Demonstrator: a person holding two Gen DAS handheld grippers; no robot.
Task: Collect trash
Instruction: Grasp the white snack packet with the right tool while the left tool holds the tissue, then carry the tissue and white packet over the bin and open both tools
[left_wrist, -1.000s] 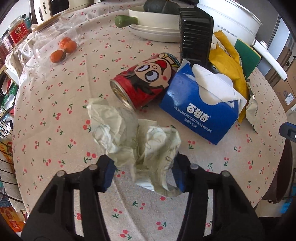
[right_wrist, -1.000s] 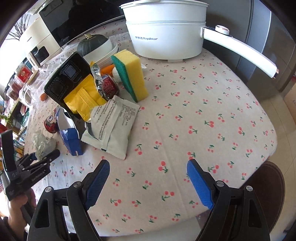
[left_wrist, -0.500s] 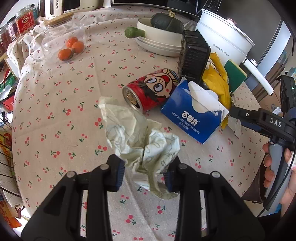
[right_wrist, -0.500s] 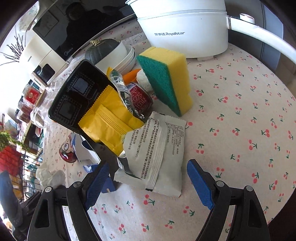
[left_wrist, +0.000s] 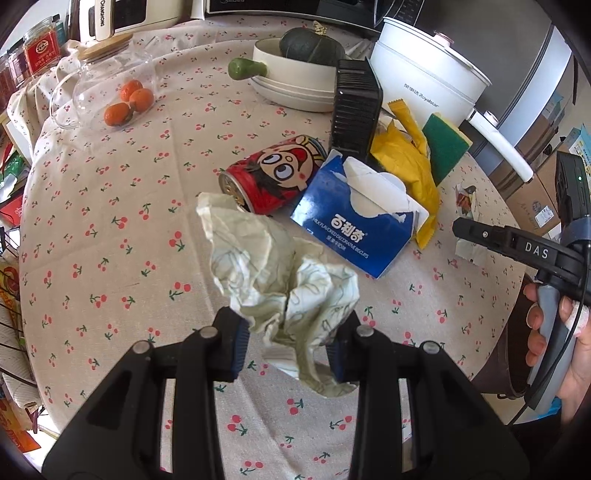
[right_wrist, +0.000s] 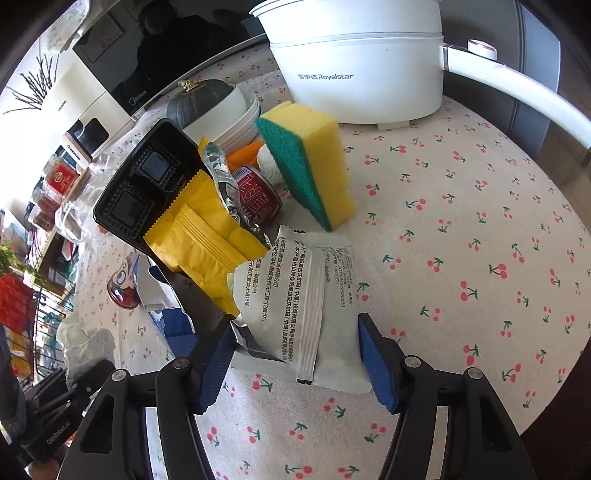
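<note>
Both views are bright with daylight; the surface (left_wrist: 110, 192) is evenly lit and its cherry print looks sharp; shadows are soft and short, like the small dark patch under the crumpled paper (left_wrist: 280, 280). In the right wrist view the far left edge is blown out white, so the light seems to come from that side; the white pot (right_wrist: 362, 70) shines but keeps its lettering clear. Both pictures bend strongly at the edges and have black round corners; things near the rim look stretched and a little blurry; the middle is in focus.
</note>
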